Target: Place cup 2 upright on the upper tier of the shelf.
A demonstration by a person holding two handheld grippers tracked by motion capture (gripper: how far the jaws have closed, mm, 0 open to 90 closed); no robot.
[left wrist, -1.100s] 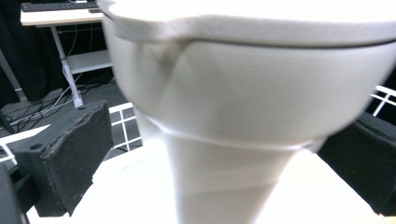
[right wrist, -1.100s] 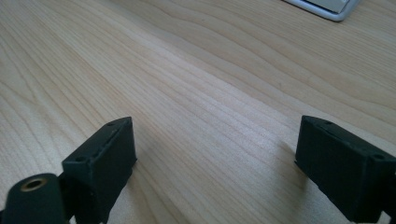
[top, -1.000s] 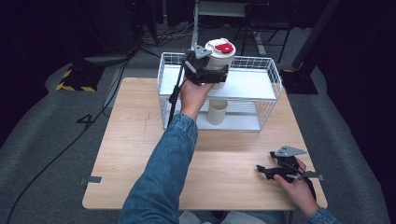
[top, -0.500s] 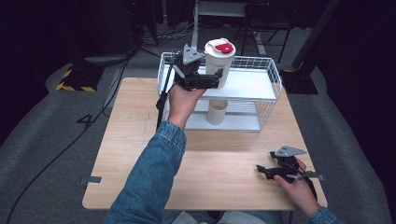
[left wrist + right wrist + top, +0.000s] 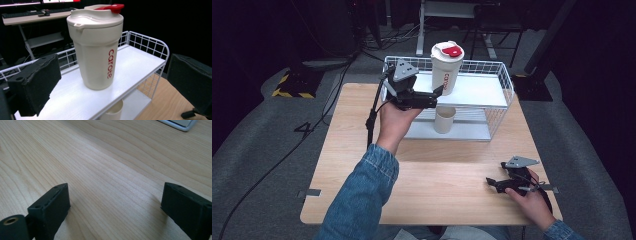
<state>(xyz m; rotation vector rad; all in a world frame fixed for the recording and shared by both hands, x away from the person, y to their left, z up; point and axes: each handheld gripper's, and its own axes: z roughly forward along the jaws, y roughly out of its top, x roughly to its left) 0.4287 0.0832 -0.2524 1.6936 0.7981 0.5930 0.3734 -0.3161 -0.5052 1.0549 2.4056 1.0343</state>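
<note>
Dark room, wood surface [image 5: 362, 165] with a white wire rack [image 5: 499, 85] at its far edge. Left gripper [image 5: 112, 82] fingers [image 5: 35, 87] spread wide, empty, flanking a lidded white tumbler [image 5: 96, 50] upright on the top shelf near its front edge, not touching it. Right gripper [image 5: 115, 207] spread open, empty, low over bare wood. Risk: a finger bumping the tall tumbler could tip it off the shelf onto the small cup [image 5: 444, 120] below. Red vertical lettering reads "carote".

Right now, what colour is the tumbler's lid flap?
Red, on a cream tumbler; clearest in the left gripper view.
</note>
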